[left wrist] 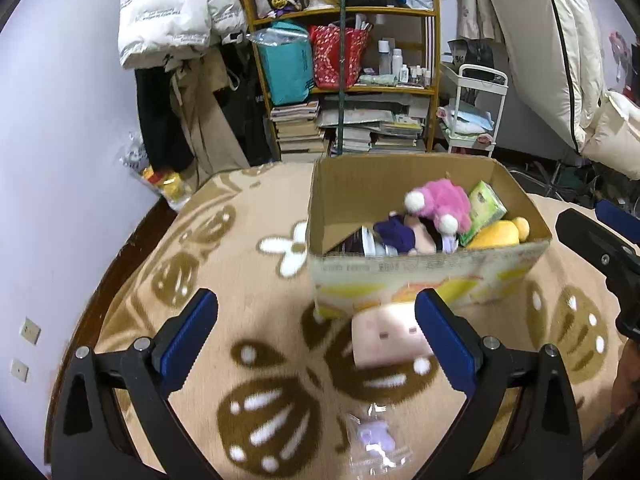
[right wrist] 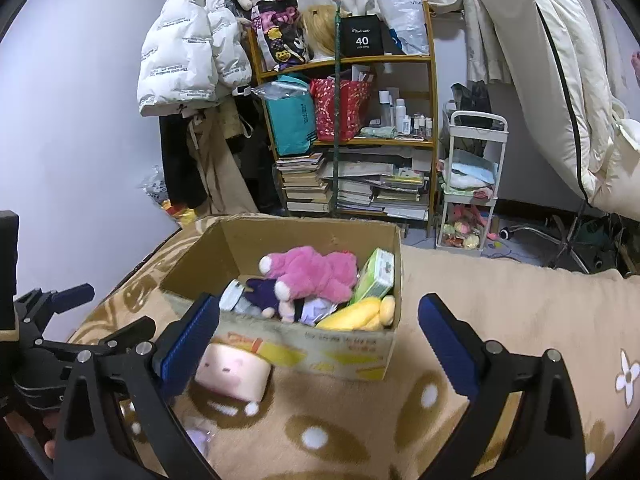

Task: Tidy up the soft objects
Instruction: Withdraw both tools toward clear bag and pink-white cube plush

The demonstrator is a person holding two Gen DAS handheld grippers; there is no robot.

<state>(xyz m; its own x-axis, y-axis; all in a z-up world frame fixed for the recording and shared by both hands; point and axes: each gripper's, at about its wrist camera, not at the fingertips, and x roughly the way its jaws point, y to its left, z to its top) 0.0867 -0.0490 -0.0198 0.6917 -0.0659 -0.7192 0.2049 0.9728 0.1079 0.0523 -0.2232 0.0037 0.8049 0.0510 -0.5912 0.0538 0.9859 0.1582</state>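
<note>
Left wrist view: both grippers spread over a patterned blanket (left wrist: 248, 280).
Left gripper (left wrist: 316, 344) and right gripper (right wrist: 320, 344) held nothing; pink block plush (left wrist: 386, 338) lay touching the toy-filled cardboard box (left wrist: 400, 276).

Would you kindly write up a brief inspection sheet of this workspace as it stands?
Surface: tan blanket with brown and white flower print.
Job's things: cardboard box holds pink plush, yellow plush, green tissue pack; pale face plush lies outside, against the box front.
Clutter: small bagged purple item on the blanket.
Tongs: left tongs open; right tongs open, both empty.
Cables: some on the floor behind.
Surroundings: bookshelf, white cart, hanging coats.
</note>
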